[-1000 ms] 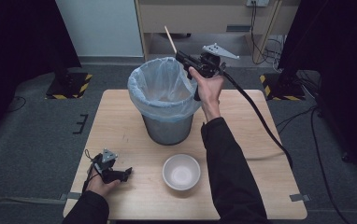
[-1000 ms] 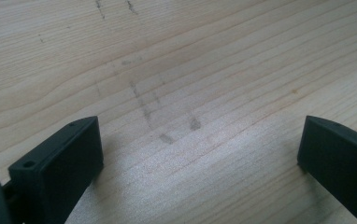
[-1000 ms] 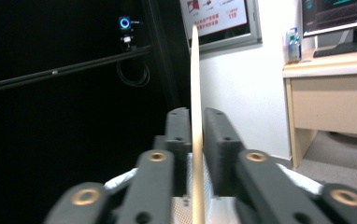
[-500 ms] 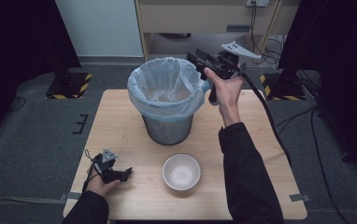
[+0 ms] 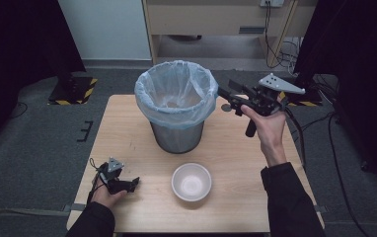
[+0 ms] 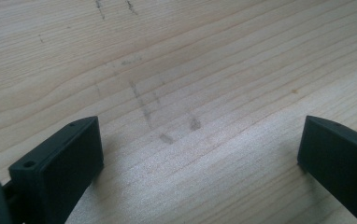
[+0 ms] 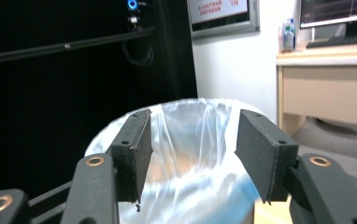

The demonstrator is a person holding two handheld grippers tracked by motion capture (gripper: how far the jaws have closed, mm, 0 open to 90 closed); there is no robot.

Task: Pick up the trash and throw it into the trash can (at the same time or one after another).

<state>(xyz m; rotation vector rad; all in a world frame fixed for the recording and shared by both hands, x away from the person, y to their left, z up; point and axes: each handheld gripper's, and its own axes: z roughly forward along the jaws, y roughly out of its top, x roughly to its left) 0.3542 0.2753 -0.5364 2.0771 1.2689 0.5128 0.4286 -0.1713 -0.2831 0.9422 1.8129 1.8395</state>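
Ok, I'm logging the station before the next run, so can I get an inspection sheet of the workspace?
Surface: light wooden table, faint grey scuffs.
Job's things: grey metal bin with pale blue plastic liner, upright at table's middle; round white bowl in front, looks empty.
Clutter: nothing seen.
Grippers: left gripper resting on table, open, nothing between its jaws; right gripper beside bin rim, jaws just opening, nothing between them.
Cables: black cable trailing from right gripper.
Surroundings: grey floor, dark curtains, desk behind.
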